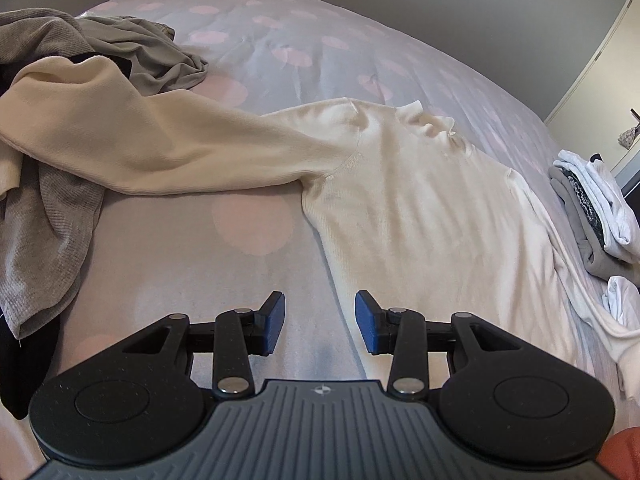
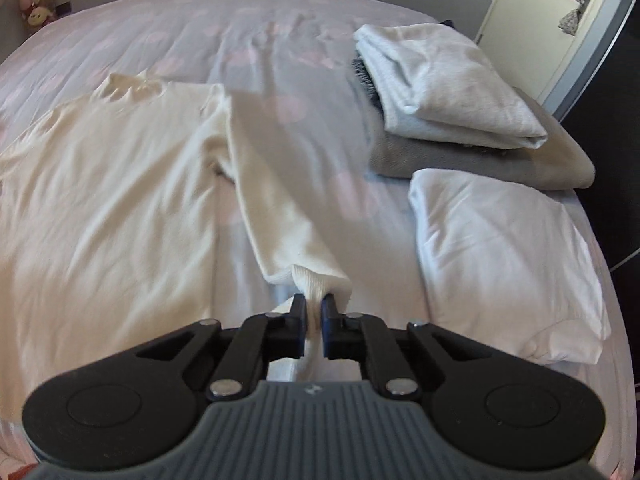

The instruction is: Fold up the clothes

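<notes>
- The wide bed (image 1: 248,240), covered in a pale sheet with pink spots, carries everything; your cream long-sleeved knit sweater (image 1: 420,208) lies flat across its middle, collar towards the far side.
- A heap of loose grey and dark clothes (image 1: 48,208) sits at the left edge, and the sweater's left sleeve (image 1: 160,144) runs out over it. If you pull that sleeve across, it may drag a loose piece along with it.
- A stack of folded white and grey garments (image 2: 460,112) and a separate folded white piece (image 2: 504,256) lie just beside the right sleeve (image 2: 280,200). A wide swing of that sleeve could knock them askew.
- The sweater's body looks smooth, with only faint ripples; the soft knit will slump and crease if lifted unevenly.
- Your right claw (image 2: 314,312) is pinched tight on the ribbed cuff (image 2: 316,280) of the right sleeve. The hold is narrow, so a sharp tug could slip it free.
- Your left claw (image 1: 320,322) is spread wide, gripping nothing, above the sheet beside the sweater's left hem edge.
</notes>
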### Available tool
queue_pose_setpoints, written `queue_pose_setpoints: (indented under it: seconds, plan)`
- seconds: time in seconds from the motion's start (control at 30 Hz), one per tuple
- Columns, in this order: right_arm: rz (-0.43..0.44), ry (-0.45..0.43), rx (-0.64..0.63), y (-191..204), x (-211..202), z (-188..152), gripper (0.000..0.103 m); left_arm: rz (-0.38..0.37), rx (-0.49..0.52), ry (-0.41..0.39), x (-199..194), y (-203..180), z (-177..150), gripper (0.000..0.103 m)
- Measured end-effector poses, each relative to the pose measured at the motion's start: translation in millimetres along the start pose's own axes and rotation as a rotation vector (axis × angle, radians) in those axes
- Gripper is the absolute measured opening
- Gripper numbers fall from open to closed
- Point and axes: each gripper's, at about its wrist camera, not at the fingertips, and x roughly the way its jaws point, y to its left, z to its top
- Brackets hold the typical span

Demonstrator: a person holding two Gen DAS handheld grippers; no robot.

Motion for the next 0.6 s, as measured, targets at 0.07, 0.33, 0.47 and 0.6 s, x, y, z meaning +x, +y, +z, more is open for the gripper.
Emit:
queue_pose_setpoints:
  seconds: [0.07, 0.33, 0.47, 0.6]
  plan:
    - [-0.034, -0.005, 0.020, -21, 7, 12, 0.009, 0.009, 0.003, 0.006, 2, 0, -1, 0.037]
    - [-0.155, 0.022, 0.083, -98, 60, 50, 0.007, 0.062, 0.006, 0.049, 17, 0, -2, 0.036]
    - [-0.203, 0.061, 0.089, -119, 98, 52, 0.007, 0.088, 0.024, 0.072, 27, -3, -2, 0.037]
    - [-0.220, 0.095, 0.113, -138, 128, 46, 0.007, 0.111, 0.039, 0.094, 36, -5, -3, 0.037]
